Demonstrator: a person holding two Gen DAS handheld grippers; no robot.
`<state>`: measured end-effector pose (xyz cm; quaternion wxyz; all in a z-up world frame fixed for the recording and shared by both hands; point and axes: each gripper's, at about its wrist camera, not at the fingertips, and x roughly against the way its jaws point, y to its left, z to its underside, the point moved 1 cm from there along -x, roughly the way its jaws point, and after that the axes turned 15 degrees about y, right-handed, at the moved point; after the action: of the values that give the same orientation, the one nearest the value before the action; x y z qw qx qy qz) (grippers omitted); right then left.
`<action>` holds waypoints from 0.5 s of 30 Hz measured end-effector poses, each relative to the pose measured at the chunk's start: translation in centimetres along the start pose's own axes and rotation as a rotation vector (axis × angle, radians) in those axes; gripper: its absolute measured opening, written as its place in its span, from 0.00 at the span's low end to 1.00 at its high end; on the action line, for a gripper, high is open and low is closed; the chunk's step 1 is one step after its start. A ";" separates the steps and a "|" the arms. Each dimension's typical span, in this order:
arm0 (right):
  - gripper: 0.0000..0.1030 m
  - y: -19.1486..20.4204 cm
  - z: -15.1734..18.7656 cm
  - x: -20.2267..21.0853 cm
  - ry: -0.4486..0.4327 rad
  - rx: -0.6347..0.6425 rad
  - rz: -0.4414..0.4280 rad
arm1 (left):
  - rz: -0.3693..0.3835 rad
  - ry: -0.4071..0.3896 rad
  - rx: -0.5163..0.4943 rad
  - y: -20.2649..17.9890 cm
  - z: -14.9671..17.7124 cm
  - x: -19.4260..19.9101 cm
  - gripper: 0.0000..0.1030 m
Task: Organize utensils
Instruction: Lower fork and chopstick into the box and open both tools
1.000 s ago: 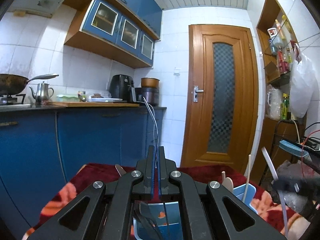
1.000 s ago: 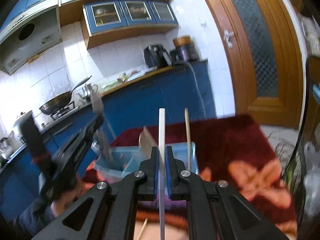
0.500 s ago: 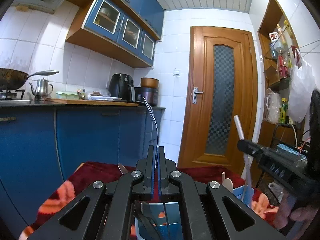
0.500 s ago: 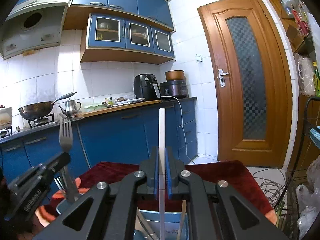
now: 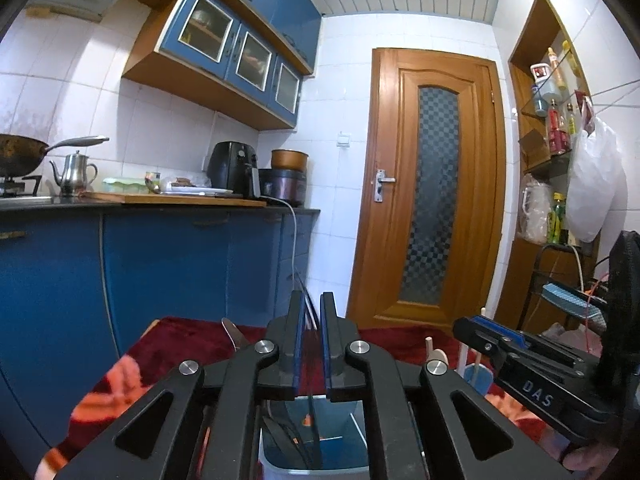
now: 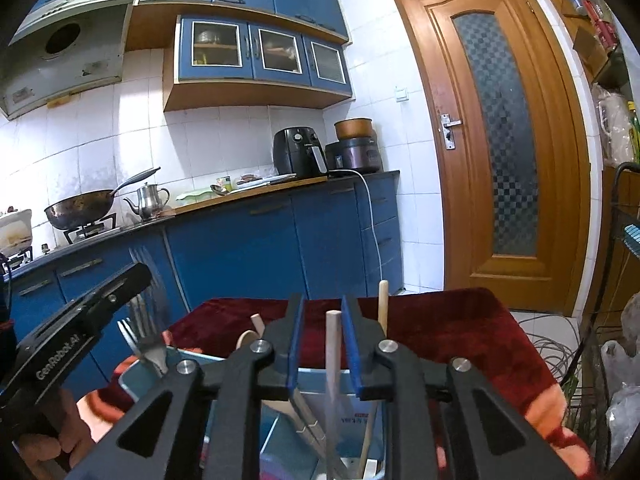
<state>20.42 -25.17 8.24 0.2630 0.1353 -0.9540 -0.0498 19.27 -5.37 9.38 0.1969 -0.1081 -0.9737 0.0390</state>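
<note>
A blue-and-white utensil box [image 6: 280, 432] stands on the red flowered cloth [image 6: 460, 328], right under both grippers. My right gripper [image 6: 323, 300] is opening; a white stick [image 6: 333, 344] stands loose between its pads, with a gap on each side and its lower end in the box. My left gripper [image 5: 311, 300] is also opening. In the right wrist view the left gripper [image 6: 140, 274] is at the left, and below its tip a metal fork [image 6: 146, 350], tines up and blurred, drops at the box's left edge. The right gripper [image 5: 460, 326] shows in the left wrist view.
A wooden spoon [image 6: 246, 338] and a wooden chopstick [image 6: 383, 304] stick up from the box. Blue kitchen cabinets [image 6: 240, 248] run behind the table, and a wooden door [image 6: 500, 140] lies beyond them. A wire rack [image 6: 624, 240] and cables are at the right. A person's hand [image 6: 40, 440] holds the left gripper.
Both pairs of jaws have parted. The white stick has slid down between the right pads. The fork has dropped below the left gripper's tip. The right gripper sank slightly toward the box.
</note>
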 end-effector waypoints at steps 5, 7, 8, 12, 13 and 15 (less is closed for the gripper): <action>0.25 0.2 0.1 1.7 0.004 -0.011 -0.015 | 0.012 0.012 0.010 0.0 -0.1 1.0 0.08; 0.25 0.4 0.2 2.3 0.013 -0.011 -0.006 | 0.022 0.027 0.019 0.1 -0.2 1.5 0.08; 0.25 0.5 0.4 2.6 0.021 -0.011 0.001 | 0.026 0.037 0.023 0.1 -0.2 1.7 0.09; 0.25 0.6 1.0 3.6 0.067 -0.029 -0.012 | 0.026 0.133 0.027 -0.1 0.0 2.6 0.09; 0.25 0.7 1.1 3.8 0.080 -0.032 -0.016 | 0.032 0.150 0.028 -0.1 0.2 2.8 0.09; 0.25 0.8 1.6 4.3 0.105 -0.037 -0.015 | 0.037 0.187 0.026 -0.3 0.5 3.3 0.09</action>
<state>15.87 -25.60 9.10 0.3149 0.1398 -0.9367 -0.0623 16.09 -4.91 10.17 0.2876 -0.1268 -0.9483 0.0449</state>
